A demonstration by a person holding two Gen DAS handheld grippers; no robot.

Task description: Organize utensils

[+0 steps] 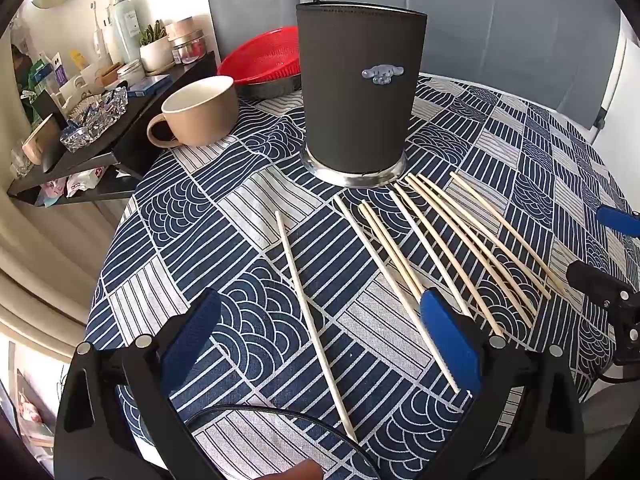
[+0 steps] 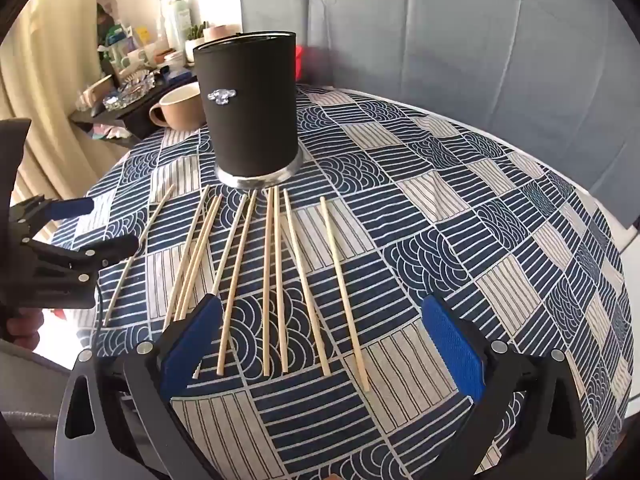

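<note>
Wooden chopsticks [image 2: 276, 280] lie fanned across the middle of the frame on the table [image 2: 500, 208], their far tips near the dark cup [image 2: 250, 108] standing upright at upper centre. None is in the cup yet, so the job looks barely begun. The left gripper [image 1: 316, 344] and right gripper [image 2: 320, 344] both hover with fingers apart, holding nothing. Next comes closing on one stick. A blue patterned cloth covers the table; a cluttered shelf [image 1: 132, 128] sits upper left.

I'm working in a lived-in home: a round table [image 1: 256, 264] under a blue patterned cloth, and at the upper left a dark shelf [image 1: 132, 120] crowded with toiletry bottles [image 1: 126, 28], a potted succulent [image 1: 154, 46] and jars.
</note>
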